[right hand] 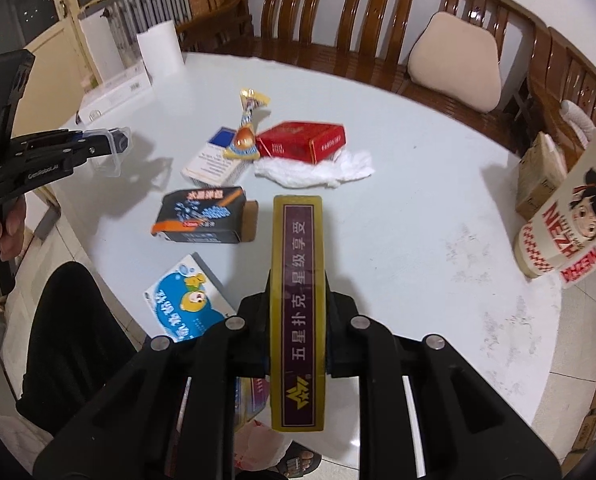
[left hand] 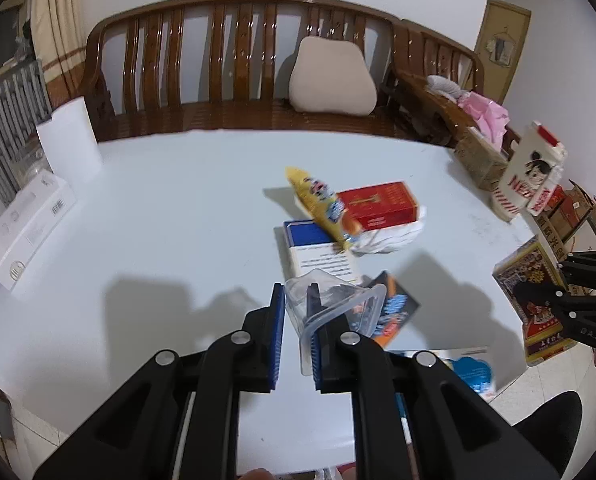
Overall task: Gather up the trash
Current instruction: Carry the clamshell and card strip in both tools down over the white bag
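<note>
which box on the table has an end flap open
The black box: its brown end flap hangs open. The red box and the blue-and-white box look closed.

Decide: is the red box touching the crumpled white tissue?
Touching: in the right wrist view the red box rests on the crumpled white tissue, no gap visible.

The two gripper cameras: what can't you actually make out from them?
- Where the trash goes: no bin shows in either view.
- Clear container, left view: its near end is hidden behind the left gripper; contents unclear.
- Card box, right view: the faces under the right gripper pads are covered.
- Black box, left view: mostly behind the container, and blurred.
- Tissue: partly under the red box.
</note>
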`<state>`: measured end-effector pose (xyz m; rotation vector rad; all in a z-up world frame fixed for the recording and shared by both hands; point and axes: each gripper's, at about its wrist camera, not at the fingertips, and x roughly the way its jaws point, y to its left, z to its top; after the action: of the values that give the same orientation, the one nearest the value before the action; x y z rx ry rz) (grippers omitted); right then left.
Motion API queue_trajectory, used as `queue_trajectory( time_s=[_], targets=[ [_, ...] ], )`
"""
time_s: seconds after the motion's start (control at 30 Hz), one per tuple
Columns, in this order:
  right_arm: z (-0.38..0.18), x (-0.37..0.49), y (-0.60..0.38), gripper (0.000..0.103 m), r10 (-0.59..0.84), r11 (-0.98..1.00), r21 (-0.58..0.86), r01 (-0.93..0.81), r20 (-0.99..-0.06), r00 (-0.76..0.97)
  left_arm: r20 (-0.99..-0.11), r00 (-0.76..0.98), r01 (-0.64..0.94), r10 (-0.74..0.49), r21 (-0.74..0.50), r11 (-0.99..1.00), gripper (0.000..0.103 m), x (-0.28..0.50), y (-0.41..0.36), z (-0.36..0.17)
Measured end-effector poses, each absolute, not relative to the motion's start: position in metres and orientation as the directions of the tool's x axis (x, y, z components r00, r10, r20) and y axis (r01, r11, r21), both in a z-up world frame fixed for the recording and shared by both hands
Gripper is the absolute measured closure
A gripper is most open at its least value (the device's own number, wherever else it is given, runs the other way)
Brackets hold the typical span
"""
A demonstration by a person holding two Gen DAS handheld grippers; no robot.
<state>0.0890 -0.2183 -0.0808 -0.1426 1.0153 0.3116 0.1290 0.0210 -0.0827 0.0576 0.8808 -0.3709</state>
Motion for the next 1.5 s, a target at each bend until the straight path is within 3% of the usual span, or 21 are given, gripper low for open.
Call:
queue_trajectory(
  time_s=[0.43,0.83,1.13,1.5],
  targets=[
    [-0.031,0.036,-0.227,0.086,0.209,0.959,0.053,-0.279,-0.797,0.567,-0.720,0.595,0.426,-0.358,-0.096,0.900,0.091,0.066,0.000,-0.033],
    [-0.011,-0.043,-0.226,0.086,0.207,0.967,0.061,-0.249,-0.760,0.616,-0.721,0.559,0.506,-0.409,-0.094,0.857,0.091,-0.008,-0.019,-0.028],
    [-0.040,-0.094,-0.212,0.086,0.211,0.968,0.083,-0.237,-0.783,0.586,-0.756,0.468,0.554,-0.458,-0.153,0.818,0.091,-0.052,-0.029,-0.066],
    [-0.129,-0.125,-0.189,0.086,0.186,0.978,0.110,-0.178,-0.845,0.501,-0.837,0.344,0.548,-0.426,-0.189,0.815,0.091,-0.079,-0.046,-0.170]
  ],
)
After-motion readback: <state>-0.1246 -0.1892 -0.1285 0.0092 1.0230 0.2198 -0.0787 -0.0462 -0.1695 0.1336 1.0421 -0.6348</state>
